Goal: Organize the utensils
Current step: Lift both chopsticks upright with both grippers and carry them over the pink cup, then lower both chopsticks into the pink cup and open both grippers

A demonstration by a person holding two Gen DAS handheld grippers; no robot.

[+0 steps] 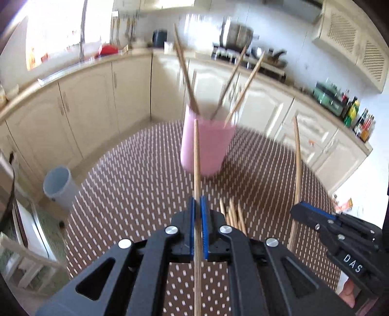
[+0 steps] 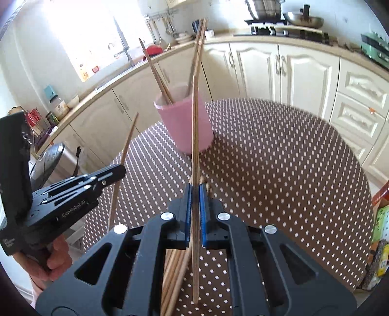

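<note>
A pink cup (image 1: 206, 148) stands on the dotted tablecloth (image 1: 136, 184) with several wooden chopsticks leaning in it. My left gripper (image 1: 198, 201) is shut on one chopstick (image 1: 197, 155), whose tip points up toward the cup. In the right wrist view my right gripper (image 2: 194, 188) is shut on another chopstick (image 2: 195, 126), held in front of the pink cup (image 2: 182, 124). Each gripper shows in the other's view: the right gripper (image 1: 298, 209) with its stick at the right, the left gripper (image 2: 120, 170) with its stick at the left. A loose pile of chopsticks (image 2: 173, 269) lies on the table below both grippers.
Cream kitchen cabinets (image 2: 304, 73) and a counter curve round behind the table. A grey-blue bin (image 1: 58, 186) stands on the floor at the left. Packets (image 2: 380, 218) sit at the table's right edge. A stove with pots (image 2: 287, 21) is on the far counter.
</note>
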